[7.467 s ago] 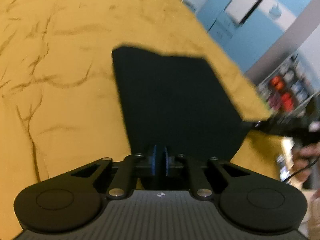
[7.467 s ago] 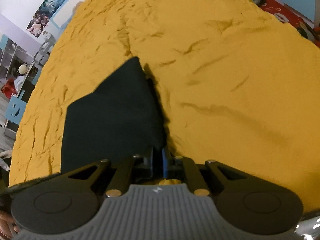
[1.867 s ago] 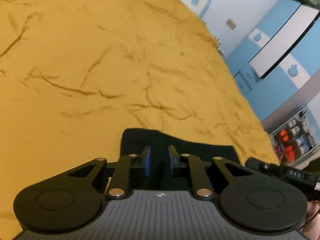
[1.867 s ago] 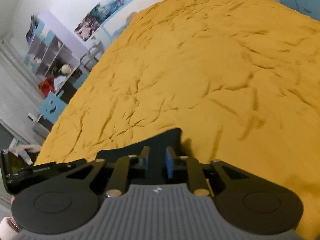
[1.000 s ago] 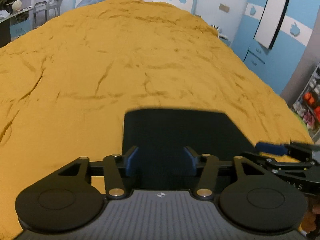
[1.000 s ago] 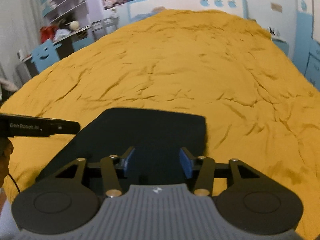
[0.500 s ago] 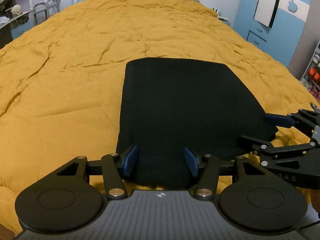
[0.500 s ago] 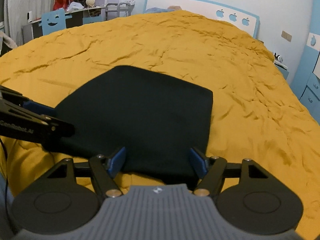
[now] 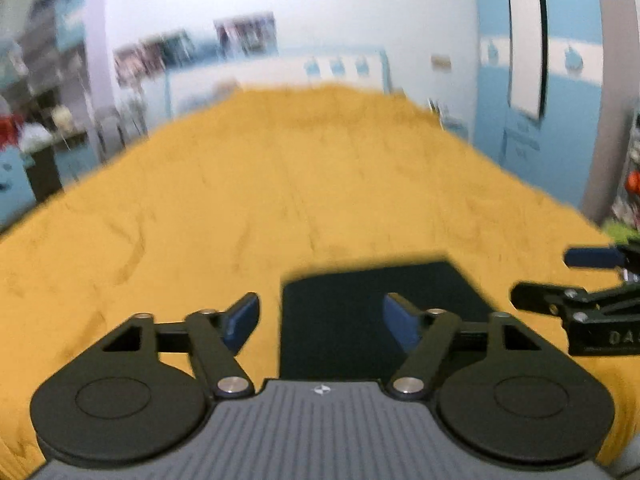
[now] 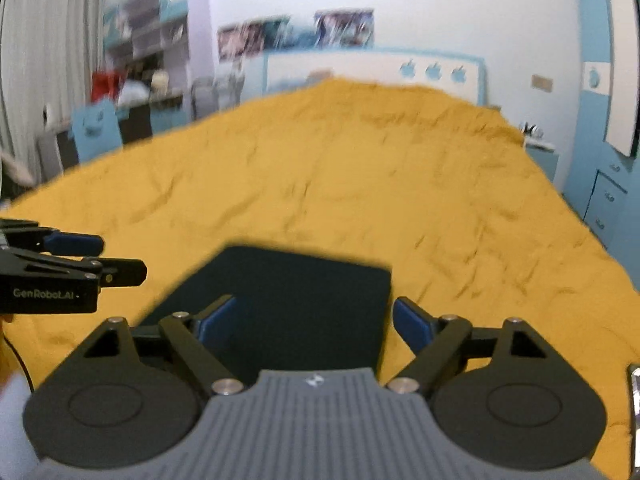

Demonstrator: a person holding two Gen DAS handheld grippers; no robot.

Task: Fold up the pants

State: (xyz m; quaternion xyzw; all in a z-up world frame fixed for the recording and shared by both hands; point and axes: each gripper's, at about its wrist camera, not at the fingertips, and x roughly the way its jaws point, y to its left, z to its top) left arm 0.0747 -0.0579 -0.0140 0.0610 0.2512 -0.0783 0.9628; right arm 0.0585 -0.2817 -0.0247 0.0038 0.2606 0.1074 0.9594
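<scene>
The black pants (image 9: 360, 312) lie folded into a flat rectangle near the front edge of the yellow bedspread (image 9: 320, 184); they also show in the right wrist view (image 10: 288, 300). My left gripper (image 9: 320, 320) is open and empty, raised over the pants' left edge. My right gripper (image 10: 316, 326) is open and empty over the pants' right edge. Each gripper shows in the other's view: the right one (image 9: 580, 280) at the far right, the left one (image 10: 80, 260) at the far left. Both views are blurred.
The wide yellow bedspread (image 10: 360, 184) stretches back to a white headboard (image 10: 380, 72). A desk and shelves (image 10: 132, 92) stand at the left. Blue cabinets (image 9: 532, 120) stand at the right.
Both grippers have opened wider, tilted up and drawn back from the pants, so more of the room shows. The pants lie still on the bed.
</scene>
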